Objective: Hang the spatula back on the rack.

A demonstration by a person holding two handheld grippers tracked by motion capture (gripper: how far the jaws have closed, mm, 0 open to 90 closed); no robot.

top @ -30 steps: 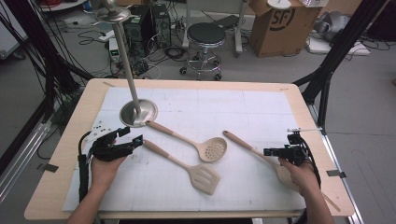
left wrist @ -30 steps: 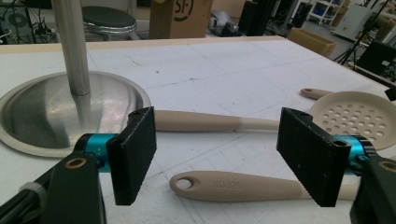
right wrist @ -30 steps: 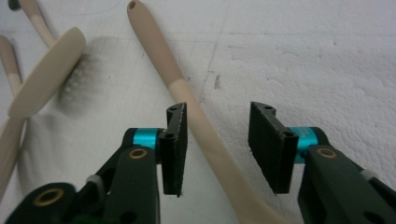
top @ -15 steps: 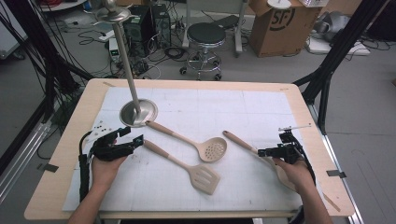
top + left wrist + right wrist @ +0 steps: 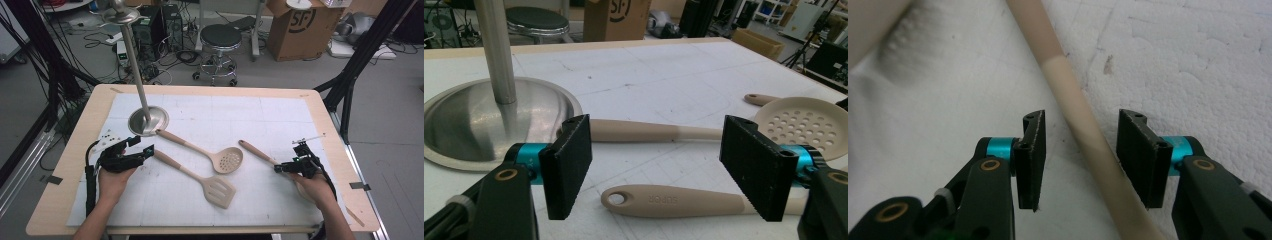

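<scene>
Right gripper [image 5: 1080, 157] part-open, jaws straddling third utensil's handle [image 5: 1083, 135] on the mat, not yet touching; centre it, then close. Left gripper [image 5: 656, 167] wide open over spatula handle [image 5: 674, 201]; skimmer [image 5: 806, 125] beyond

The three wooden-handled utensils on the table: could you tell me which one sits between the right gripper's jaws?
The rightmost utensil, lying apart from the others; its handle runs between the open right gripper. The skimmer and slotted turner lie mid-table.
</scene>
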